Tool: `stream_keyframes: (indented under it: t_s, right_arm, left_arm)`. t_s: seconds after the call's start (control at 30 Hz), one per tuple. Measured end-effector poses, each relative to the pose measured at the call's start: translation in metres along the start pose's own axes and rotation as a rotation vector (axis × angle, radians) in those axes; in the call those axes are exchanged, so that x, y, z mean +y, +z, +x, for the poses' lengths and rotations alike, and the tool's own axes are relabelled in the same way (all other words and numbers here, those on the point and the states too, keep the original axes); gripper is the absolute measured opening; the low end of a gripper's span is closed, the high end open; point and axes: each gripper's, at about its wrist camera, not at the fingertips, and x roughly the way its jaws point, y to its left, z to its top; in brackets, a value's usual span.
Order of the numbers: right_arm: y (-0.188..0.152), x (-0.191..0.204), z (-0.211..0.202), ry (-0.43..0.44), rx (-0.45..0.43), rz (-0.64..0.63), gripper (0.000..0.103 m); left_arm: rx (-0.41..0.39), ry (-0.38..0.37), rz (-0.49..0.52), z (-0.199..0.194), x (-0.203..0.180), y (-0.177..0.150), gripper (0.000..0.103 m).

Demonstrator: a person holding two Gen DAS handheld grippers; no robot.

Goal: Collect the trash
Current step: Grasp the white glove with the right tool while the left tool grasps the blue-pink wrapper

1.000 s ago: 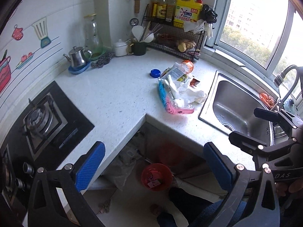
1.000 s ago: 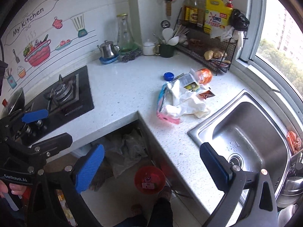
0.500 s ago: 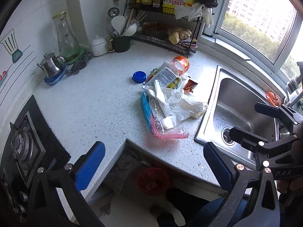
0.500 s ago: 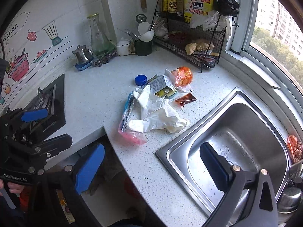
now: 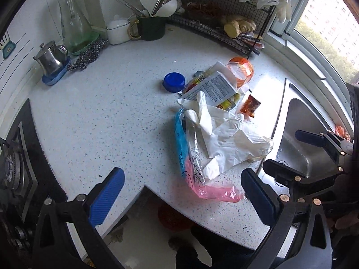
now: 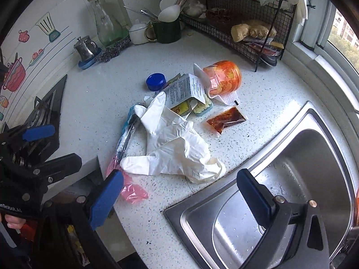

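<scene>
Claws (image 5: 182,196) (image 6: 179,192) now closer over gloves (image 6: 177,145), open, empty.

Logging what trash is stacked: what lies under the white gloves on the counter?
Under the white gloves: one end of the printed carton and the edge of the blue-and-pink plastic bag. Anything beneath the gloves' middle is covered and cannot be seen.

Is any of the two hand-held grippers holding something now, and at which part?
Nothing is held. The left hand-held gripper and the right hand-held gripper are both open above the counter, and the white gloves lie untouched.
</scene>
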Motion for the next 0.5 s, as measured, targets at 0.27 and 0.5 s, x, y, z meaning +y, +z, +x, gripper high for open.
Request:
stream_keyframes:
  t_s: [0.27, 0.5]
  right_arm:
    - [0.015, -0.007, 0.062, 0.040, 0.108, -0.051, 0.101]
    - [0.015, 0.001, 0.087, 0.053, 0.150, -0.109, 0.101]
  left_arm:
    - [0.071, 0.033, -0.056, 0.040, 0.016, 0.006, 0.103]
    - [0.121, -0.010, -0.084, 0.060, 0.024, -0.003, 0.103]
